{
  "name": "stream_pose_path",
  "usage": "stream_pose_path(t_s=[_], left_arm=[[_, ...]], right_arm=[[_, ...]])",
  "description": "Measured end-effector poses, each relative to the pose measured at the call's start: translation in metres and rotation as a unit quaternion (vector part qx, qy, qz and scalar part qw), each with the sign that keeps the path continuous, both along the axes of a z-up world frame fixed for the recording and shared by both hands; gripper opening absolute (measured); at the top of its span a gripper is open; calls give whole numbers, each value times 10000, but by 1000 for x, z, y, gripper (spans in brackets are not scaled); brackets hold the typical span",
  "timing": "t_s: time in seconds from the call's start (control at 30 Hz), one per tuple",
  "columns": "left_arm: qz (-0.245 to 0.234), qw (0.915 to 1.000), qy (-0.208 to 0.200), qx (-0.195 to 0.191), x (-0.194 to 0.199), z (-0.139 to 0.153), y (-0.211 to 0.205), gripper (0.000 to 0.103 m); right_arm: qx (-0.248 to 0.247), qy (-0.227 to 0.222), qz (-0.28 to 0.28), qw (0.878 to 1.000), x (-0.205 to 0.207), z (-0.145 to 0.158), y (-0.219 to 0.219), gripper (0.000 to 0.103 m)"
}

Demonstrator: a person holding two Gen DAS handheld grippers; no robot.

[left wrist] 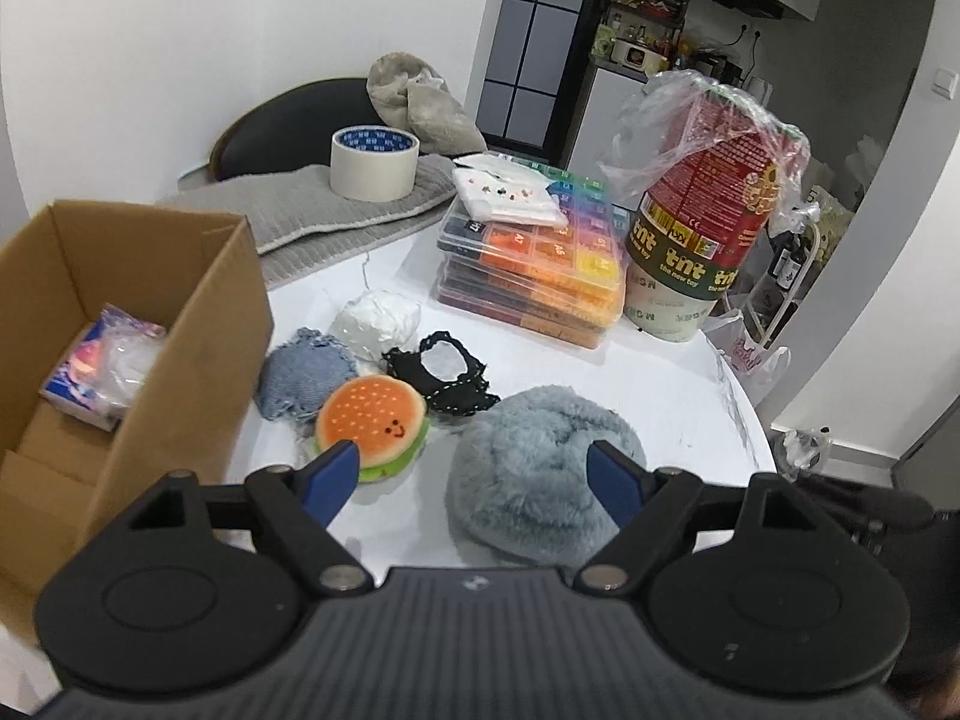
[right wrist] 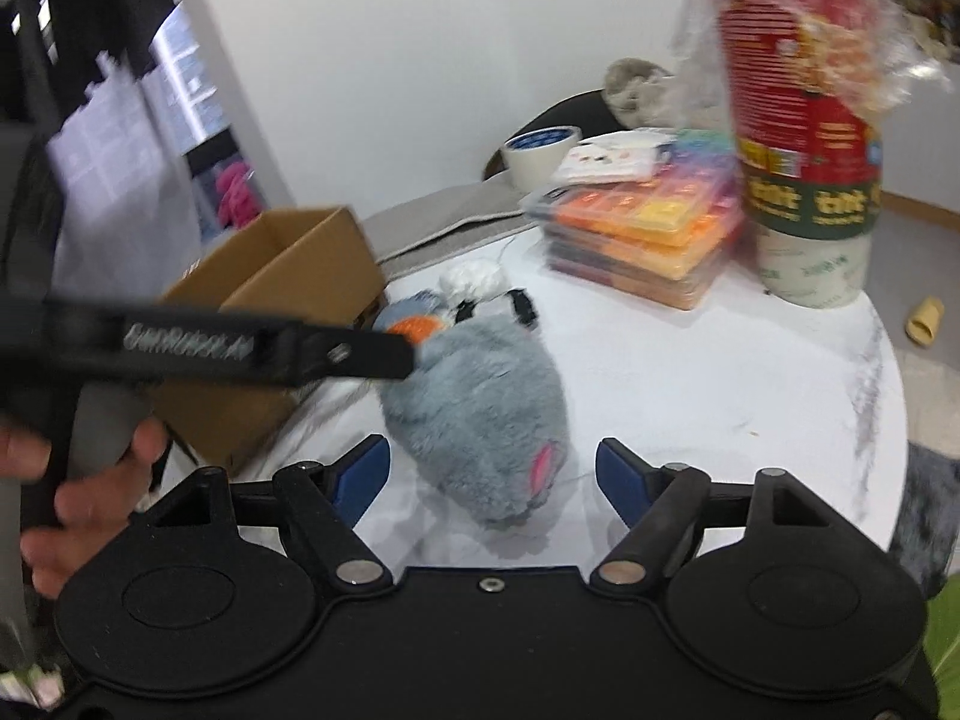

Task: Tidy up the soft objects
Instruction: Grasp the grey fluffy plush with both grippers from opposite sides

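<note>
Grey plush toy (left wrist: 543,468) on counter (right wrist: 690,372) is judged light, squashy; best pinched mid-body. Both claws, left claw (left wrist: 474,480) & right claw (right wrist: 492,474), are held open, nothing gripped.

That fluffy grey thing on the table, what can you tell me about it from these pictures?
The grey plush toy looks like a stuffed animal with long, soft blue-grey fur and a small pink patch, perhaps an ear, at its near end. It lies on the white table, just right of the cardboard box, with the burger plush close beside it. Both grippers hover near it, open, neither gripping it.
</note>
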State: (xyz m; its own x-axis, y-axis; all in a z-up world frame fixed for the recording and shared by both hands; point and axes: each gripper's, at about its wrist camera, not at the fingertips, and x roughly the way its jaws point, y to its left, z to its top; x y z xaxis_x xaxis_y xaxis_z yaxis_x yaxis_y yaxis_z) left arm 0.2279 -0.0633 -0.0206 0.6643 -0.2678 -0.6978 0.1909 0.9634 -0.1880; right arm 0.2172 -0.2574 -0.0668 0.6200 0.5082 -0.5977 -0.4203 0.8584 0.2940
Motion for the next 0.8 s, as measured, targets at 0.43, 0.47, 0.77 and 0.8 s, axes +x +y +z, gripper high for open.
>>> stream_pose_path(t_s=[0.43, 0.47, 0.77, 0.8], left_arm=[[-113, 9911, 654, -1150, 19, -25, 19, 55], [-164, 9894, 685, -1267, 19, -26, 21, 48], [-477, 9869, 594, -1421, 7, -18, 22, 37], [-493, 9867, 577, -1438, 6, -16, 23, 37]], right_arm=[[-907, -247, 270, 9952, 10, -12, 37, 49], [-917, -256, 262, 9951, 10, -12, 37, 47], [-949, -303, 187, 9948, -1, -5, 39, 37], [-960, -328, 190, 9947, -3, -3, 40, 37]])
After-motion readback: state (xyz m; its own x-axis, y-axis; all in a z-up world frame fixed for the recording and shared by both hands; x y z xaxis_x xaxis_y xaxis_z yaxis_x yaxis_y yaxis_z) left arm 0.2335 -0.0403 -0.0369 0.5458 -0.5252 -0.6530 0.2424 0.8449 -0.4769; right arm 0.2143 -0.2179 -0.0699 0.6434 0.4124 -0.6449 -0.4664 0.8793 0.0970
